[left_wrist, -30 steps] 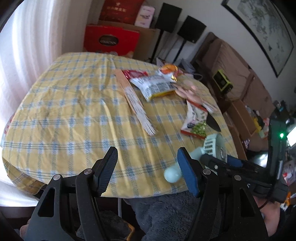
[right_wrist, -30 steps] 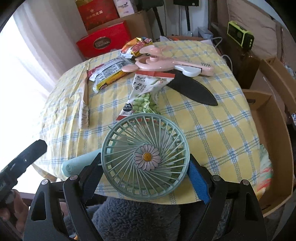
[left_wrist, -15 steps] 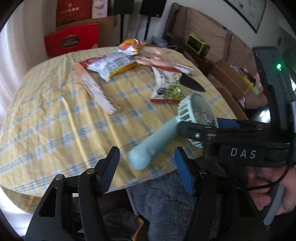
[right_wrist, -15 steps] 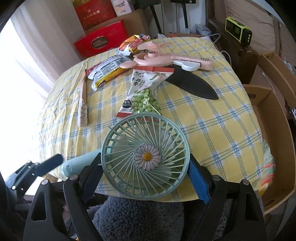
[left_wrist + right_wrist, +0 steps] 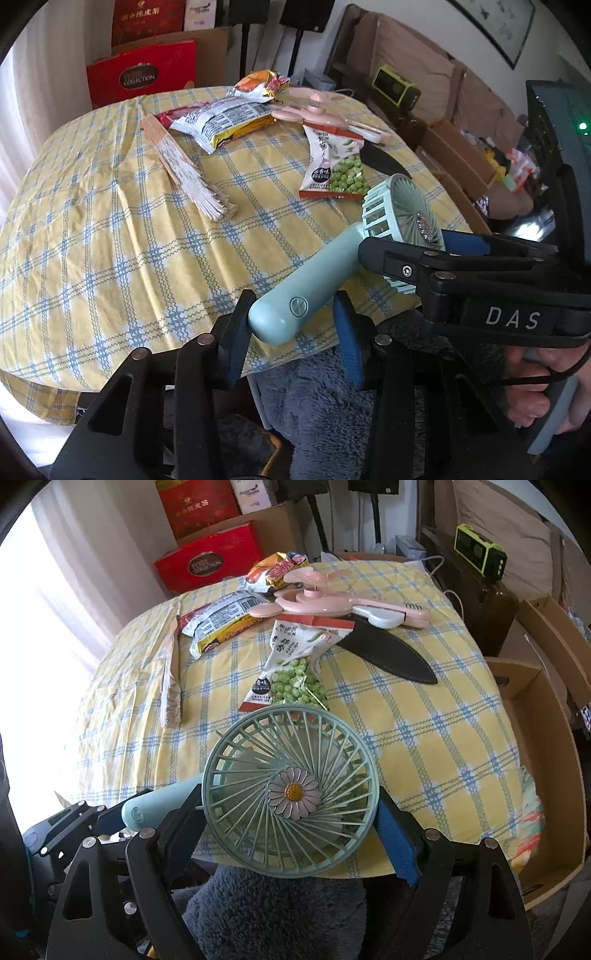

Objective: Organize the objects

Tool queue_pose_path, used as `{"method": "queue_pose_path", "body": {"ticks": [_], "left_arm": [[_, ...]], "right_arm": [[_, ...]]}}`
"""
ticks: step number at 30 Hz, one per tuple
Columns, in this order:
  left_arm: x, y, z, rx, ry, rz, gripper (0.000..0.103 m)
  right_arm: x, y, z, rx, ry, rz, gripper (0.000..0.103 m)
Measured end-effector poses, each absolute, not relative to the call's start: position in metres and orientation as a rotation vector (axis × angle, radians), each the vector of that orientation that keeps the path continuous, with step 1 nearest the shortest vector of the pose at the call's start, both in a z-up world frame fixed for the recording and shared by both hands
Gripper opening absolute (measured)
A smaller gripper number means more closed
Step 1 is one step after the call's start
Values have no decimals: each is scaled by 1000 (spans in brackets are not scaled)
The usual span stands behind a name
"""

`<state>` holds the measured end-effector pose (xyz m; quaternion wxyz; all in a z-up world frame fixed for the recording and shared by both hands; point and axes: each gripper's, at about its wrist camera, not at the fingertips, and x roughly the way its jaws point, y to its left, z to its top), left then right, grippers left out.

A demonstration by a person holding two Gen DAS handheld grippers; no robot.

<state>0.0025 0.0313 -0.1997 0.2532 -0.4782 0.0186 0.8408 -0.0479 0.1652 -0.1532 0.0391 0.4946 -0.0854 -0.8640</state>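
Observation:
A mint-green hand fan with a daisy at its hub hangs over the near edge of the yellow plaid table. My right gripper is shut on the round fan head, one pad on each side of its rim. The fan's handle sticks out to the left, with its rounded end between the fingers of my left gripper. The left jaws are closing. The left pad sits against the handle end, while a gap still shows at the right pad.
On the cloth lie a bag of green peas, a pink hand fan, a black sheath, a folded paper fan and snack packets. A red box stands behind. Cardboard boxes sit at the right.
My left gripper swung right and down until the fan's handle came between its fingers, and its jaws have narrowed. The right gripper and the fan head have stayed put.

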Motion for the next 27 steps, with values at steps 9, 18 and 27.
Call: {"method": "queue_pose_path", "body": {"ticks": [9, 18, 27], "left_arm": [[7, 34, -184, -1263, 58, 2315, 39], [16, 38, -167, -1232, 106, 2358, 36], [29, 47, -146, -1188, 104, 2355, 35]], "right_arm": [[-39, 162, -132, 1433, -189, -2700, 86], [-24, 158, -111, 1327, -103, -2742, 86], [-11, 180, -100, 1310, -265, -2727, 86]]}}
